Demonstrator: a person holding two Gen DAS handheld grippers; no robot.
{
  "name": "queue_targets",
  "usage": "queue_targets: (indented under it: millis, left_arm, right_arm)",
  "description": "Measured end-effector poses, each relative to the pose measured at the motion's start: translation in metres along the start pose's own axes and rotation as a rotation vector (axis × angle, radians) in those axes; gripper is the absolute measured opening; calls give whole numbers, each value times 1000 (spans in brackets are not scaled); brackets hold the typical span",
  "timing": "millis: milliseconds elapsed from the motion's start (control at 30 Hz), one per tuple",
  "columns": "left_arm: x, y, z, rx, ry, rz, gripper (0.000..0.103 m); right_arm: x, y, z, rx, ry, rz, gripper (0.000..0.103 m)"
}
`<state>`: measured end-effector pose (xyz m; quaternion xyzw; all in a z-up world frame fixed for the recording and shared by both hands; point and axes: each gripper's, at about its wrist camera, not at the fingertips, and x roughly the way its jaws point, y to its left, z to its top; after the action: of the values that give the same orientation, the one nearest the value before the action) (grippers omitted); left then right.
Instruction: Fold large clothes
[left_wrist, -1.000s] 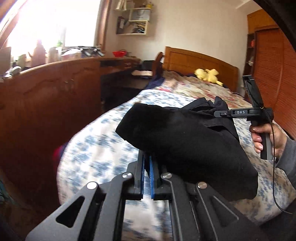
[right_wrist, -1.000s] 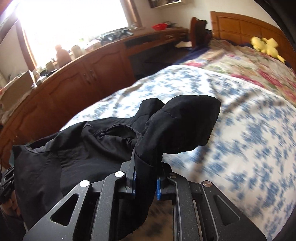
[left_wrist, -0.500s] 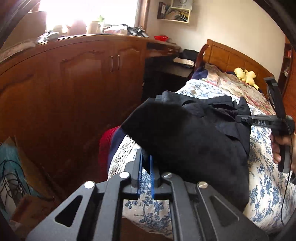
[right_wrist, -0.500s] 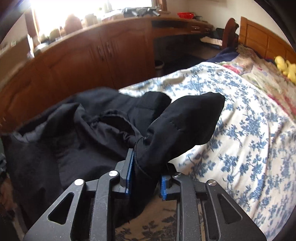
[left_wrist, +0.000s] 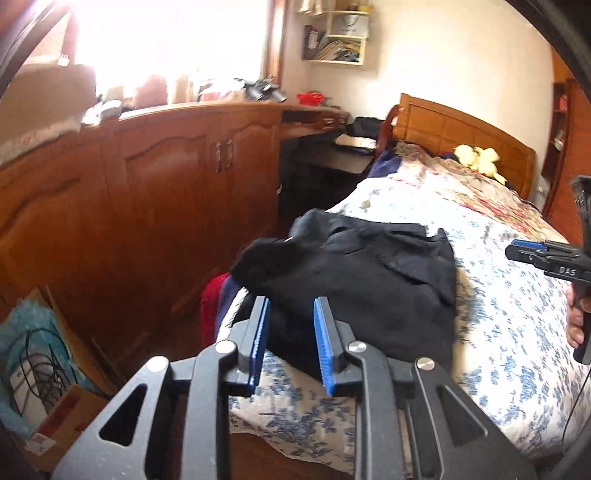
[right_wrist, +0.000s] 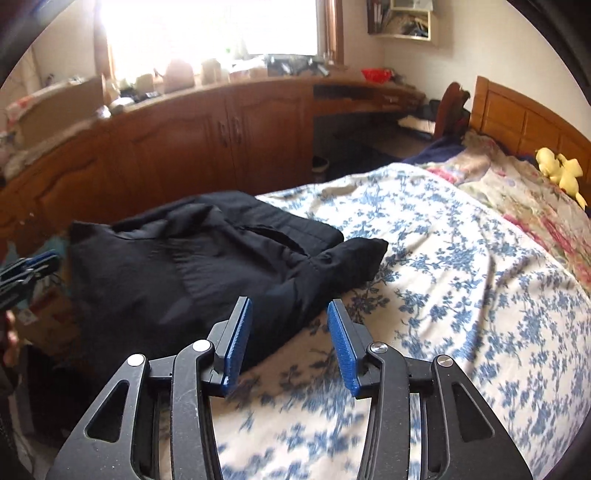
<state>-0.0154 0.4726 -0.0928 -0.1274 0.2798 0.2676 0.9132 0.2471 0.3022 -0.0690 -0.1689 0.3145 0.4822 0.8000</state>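
Jaws of the left gripper (left_wrist: 290, 339) and right gripper (right_wrist: 290, 343) are opening, clear of the black garment (right_wrist: 207, 266) heaped on the bed (right_wrist: 461, 277) just ahead.

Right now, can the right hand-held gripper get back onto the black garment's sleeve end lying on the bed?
Probably yes. The right hand-held gripper has its jaws opening with nothing clamped, and the black garment lies just ahead on the bed, its sleeve end uncovered.

The left gripper (left_wrist: 290, 339) is opening, its blue pads gripping nothing. The right gripper (right_wrist: 291, 343) is opening too, a hand (left_wrist: 576, 317) holding its handle.
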Motion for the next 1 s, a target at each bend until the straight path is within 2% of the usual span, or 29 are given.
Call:
queue_targets:
  millis: [200,400,533,733,1000]
  left_arm:
    - [-34,-59,14,102,-64,-58,28]
    - [-65,-121,25,147,-107,-177,34]
    - [-86,-164,29,185,-146,-247,35]
    - [-102,-217,32,235,-161,-328,39]
    - [-116,-283,24,299,-156,-346,43]
  right_arm:
    - [-74,3,-18,-2,-59,-4,46]
    - [-156,-19,-42,41,-126,-35,50]
    - [-196,-33,-58,52,-151,-68,53]
    - [-241,-55,-87,91,-174,-105,55]
    - [-280,-87,-137,149,-185,-151,61]
